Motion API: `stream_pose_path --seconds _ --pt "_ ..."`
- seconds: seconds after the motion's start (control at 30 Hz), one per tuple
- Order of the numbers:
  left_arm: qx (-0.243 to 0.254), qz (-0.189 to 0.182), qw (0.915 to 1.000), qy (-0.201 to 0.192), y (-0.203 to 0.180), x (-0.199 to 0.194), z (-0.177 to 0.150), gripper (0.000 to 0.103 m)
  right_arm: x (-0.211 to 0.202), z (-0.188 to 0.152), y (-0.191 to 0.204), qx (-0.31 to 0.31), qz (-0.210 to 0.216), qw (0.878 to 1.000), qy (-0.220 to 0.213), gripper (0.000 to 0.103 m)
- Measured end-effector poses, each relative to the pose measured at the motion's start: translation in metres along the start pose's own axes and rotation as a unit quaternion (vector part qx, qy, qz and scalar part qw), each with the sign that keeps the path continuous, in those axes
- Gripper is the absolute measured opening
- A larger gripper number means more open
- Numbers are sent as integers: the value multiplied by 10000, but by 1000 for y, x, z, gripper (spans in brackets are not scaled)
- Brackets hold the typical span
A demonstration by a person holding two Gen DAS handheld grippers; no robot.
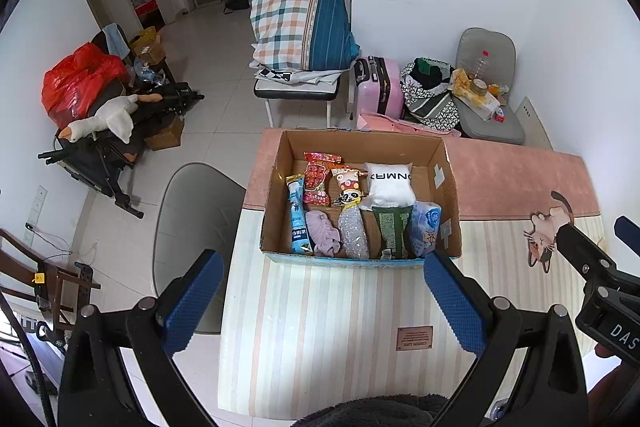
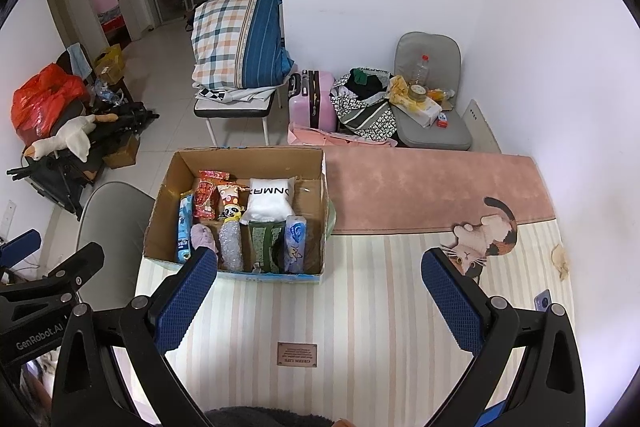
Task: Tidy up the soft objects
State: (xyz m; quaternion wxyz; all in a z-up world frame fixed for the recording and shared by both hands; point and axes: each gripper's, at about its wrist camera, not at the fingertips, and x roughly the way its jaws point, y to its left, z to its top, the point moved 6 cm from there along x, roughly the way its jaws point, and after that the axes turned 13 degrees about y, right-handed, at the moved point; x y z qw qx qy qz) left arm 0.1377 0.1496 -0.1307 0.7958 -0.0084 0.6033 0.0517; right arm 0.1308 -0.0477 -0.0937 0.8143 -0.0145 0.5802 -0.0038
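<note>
An open cardboard box (image 1: 448,183) (image 2: 160,211) stands on the striped table mat (image 1: 320,327) (image 2: 340,307). Inside lie several soft packs: a white pillow pack (image 1: 390,185) (image 2: 269,201), a red snack bag (image 1: 317,179) (image 2: 206,197), a blue tube pack (image 1: 298,223), a lilac cloth (image 1: 325,233), a glittery pouch (image 1: 353,233) (image 2: 232,243), a green pack (image 1: 393,229) (image 2: 264,243) and a light blue tissue pack (image 1: 425,229) (image 2: 295,243). My left gripper (image 1: 324,267) hangs open before the box's near wall, holding nothing. My right gripper (image 2: 320,265) is open and empty, right of the box.
A grey chair (image 1: 192,227) (image 2: 112,223) sits at the table's left edge. A pink runner with a cat picture (image 2: 484,231) covers the far table side. A small phone (image 2: 543,301) lies at the right edge. Beyond are a bedding-laden stool (image 1: 300,23), a pink suitcase (image 1: 380,87) and another chair (image 2: 432,99).
</note>
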Motion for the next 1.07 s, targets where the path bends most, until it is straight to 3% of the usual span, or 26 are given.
stream_pose_path --seconds 1.07 --pt "-29 -55 10000 -47 -13 -4 6 103 5 0 3 78 25 10000 25 103"
